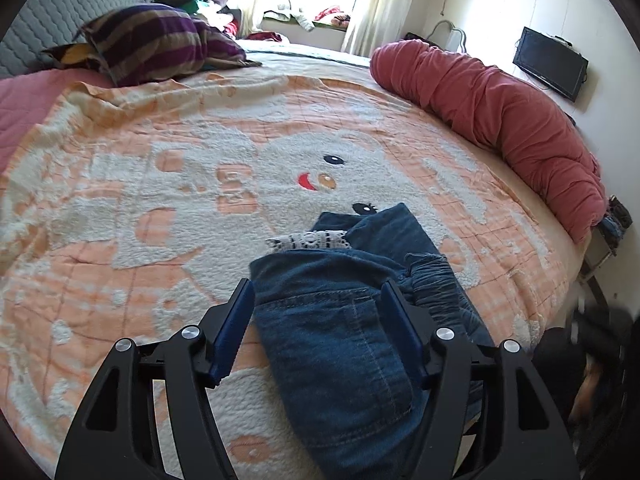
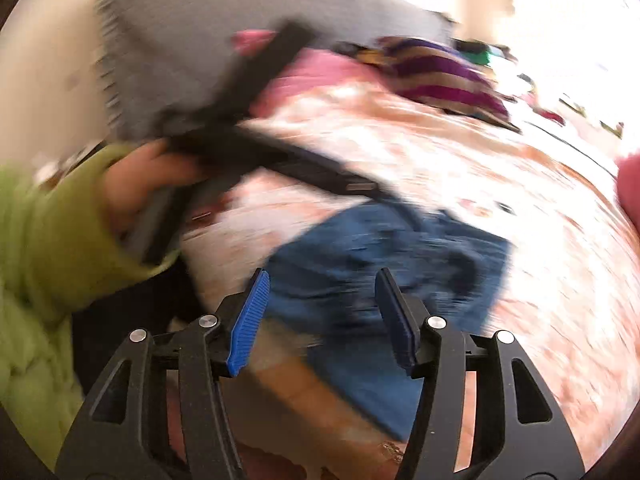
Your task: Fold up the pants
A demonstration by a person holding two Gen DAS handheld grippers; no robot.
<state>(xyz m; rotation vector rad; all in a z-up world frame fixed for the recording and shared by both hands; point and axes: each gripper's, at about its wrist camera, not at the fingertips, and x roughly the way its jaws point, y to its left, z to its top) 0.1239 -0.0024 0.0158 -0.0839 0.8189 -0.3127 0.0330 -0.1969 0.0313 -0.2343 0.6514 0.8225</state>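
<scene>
Blue denim pants (image 1: 352,300) lie folded into a compact bundle on the orange and white blanket (image 1: 160,184), with a white lace trim showing at the far end. My left gripper (image 1: 318,308) is open just above the bundle's near part, a back pocket between its blue pads. In the blurred right wrist view the pants (image 2: 384,276) lie ahead of my right gripper (image 2: 322,308), which is open and empty. The other gripper (image 2: 280,160), held by a hand in a green sleeve, reaches over the pants from the left.
A rolled red quilt (image 1: 500,112) lies along the bed's right edge. A striped purple pillow (image 1: 160,40) and a grey headboard cover (image 1: 52,12) sit at the far left. A small TV (image 1: 552,62) hangs on the right wall.
</scene>
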